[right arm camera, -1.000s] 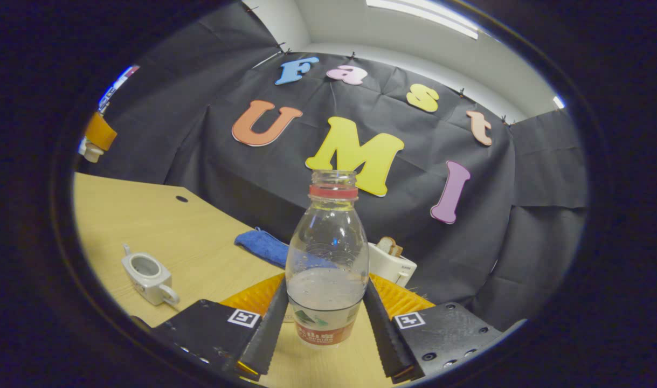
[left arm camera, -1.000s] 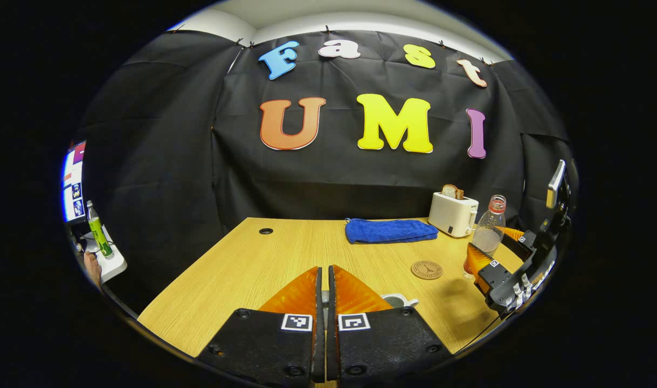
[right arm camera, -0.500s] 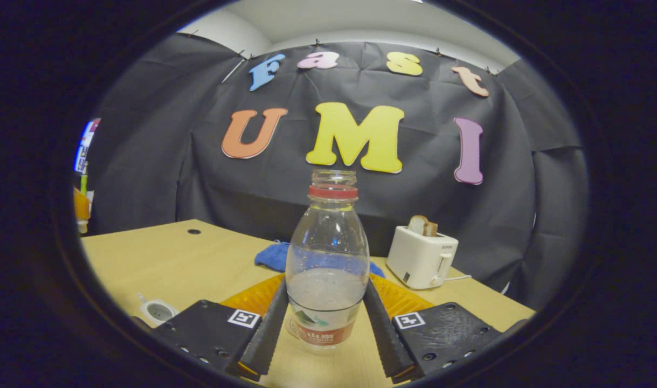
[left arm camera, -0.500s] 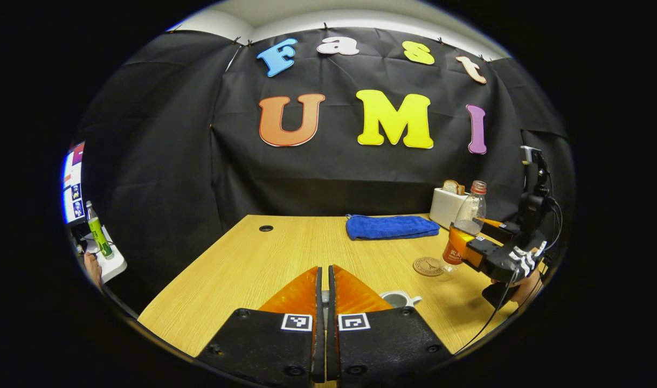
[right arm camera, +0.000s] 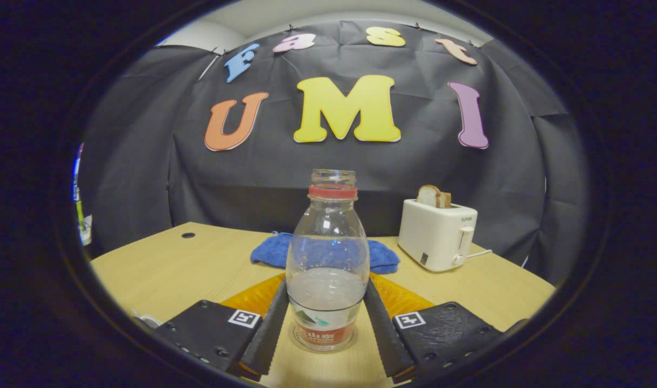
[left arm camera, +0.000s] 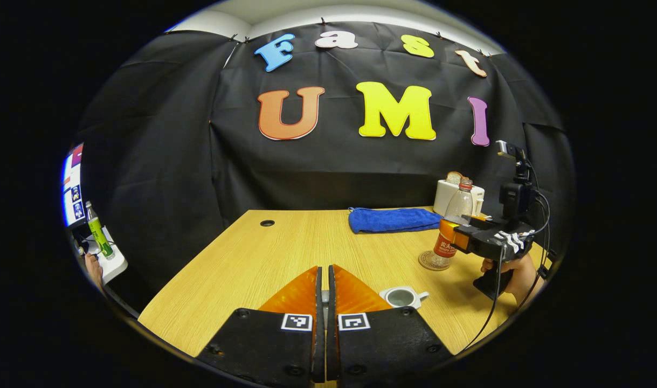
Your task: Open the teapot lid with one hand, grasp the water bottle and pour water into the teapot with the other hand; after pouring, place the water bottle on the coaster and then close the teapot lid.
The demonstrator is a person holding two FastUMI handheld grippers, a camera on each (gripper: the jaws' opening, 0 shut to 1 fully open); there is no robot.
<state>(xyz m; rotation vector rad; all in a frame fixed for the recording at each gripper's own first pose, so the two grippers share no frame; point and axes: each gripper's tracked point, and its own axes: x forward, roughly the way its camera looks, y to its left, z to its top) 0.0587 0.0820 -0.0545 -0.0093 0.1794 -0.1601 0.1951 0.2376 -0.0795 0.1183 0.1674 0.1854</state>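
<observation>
A clear water bottle (right arm camera: 328,237) with a red neck ring and no cap stands upright, part full, its base on the round brown coaster (left arm camera: 429,263). My right gripper (right arm camera: 326,285) is shut on the bottle's lower body. In the left gripper view the same bottle (left arm camera: 461,202) and right gripper (left arm camera: 451,237) are at the far right, held by a hand (left arm camera: 517,275). The white teapot (left arm camera: 401,296) sits lidless just right of my left gripper (left arm camera: 324,268). That gripper is shut, and a small grey piece of the lid shows between its fingers. The teapot (right arm camera: 145,320) peeks in at the lower left.
On the wooden table (left arm camera: 263,258), a folded blue towel (left arm camera: 393,220) lies at the back and a white toaster (right arm camera: 438,234) with bread stands at the back right. Off the table's left side are a green bottle (left arm camera: 97,230) and a screen.
My right gripper has righted the bottle, carried it toward the coaster and lowered it onto it. My left gripper has stayed where it was, still shut.
</observation>
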